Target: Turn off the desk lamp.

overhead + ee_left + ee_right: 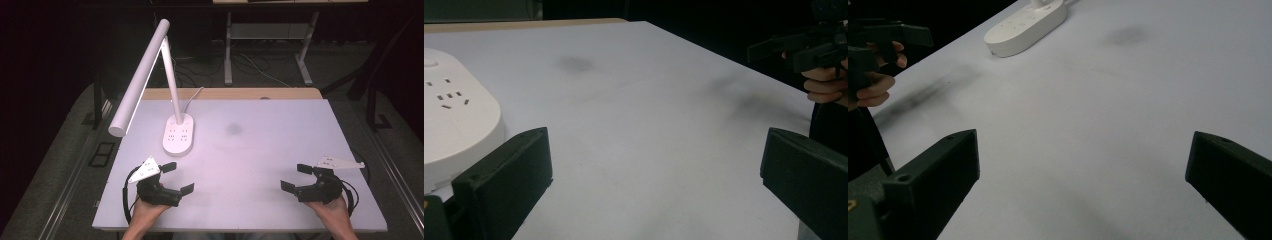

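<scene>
Both grippers rest low near the front edge of a white table [280,135], jaws spread wide with nothing between them. Left gripper [176,177] sits just in front of a white desk lamp [178,134]; right gripper [295,176] sits well apart from it, toward the table's other side.

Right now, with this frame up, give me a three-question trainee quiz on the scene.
1. True or false: the left gripper holds the desk lamp.
2. Which gripper is nearer the lamp's base: A left, B right?
3. Fill in: both grippers' jaws stand ____.

Key: 1 false, since it hovers apart over the table with nothing between its jaws; 2 A; 3 open.
</scene>
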Demonstrator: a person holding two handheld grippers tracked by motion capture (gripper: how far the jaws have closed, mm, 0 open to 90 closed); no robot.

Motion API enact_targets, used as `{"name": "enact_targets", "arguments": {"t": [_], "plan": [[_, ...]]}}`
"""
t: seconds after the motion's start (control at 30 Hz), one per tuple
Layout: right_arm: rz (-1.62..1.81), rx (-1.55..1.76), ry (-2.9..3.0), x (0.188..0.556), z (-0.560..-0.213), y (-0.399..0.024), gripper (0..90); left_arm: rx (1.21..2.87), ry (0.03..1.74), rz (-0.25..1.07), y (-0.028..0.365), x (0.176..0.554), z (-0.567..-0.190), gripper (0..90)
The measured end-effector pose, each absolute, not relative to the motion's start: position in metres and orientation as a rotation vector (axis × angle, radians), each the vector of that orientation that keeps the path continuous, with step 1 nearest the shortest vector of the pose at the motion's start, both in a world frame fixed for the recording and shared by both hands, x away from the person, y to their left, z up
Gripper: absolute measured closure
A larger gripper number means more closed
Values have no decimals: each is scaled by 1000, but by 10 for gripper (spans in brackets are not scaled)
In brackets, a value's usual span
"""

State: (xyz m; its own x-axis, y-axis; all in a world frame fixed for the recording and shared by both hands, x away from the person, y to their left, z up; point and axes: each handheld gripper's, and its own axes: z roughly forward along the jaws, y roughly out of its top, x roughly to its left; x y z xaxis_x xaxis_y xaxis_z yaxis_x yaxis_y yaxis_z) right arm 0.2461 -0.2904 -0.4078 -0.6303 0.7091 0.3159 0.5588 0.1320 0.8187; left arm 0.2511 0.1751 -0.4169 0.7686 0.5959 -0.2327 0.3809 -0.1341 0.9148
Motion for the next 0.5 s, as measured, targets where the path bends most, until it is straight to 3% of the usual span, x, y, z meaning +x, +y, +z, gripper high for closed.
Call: {"name": "enact_targets", "arguments": {"t": [0.5], "plan": [[1520, 1295, 2247, 244, -407, -293, 8, 1756, 765, 201, 175, 253, -418, 0]]}}
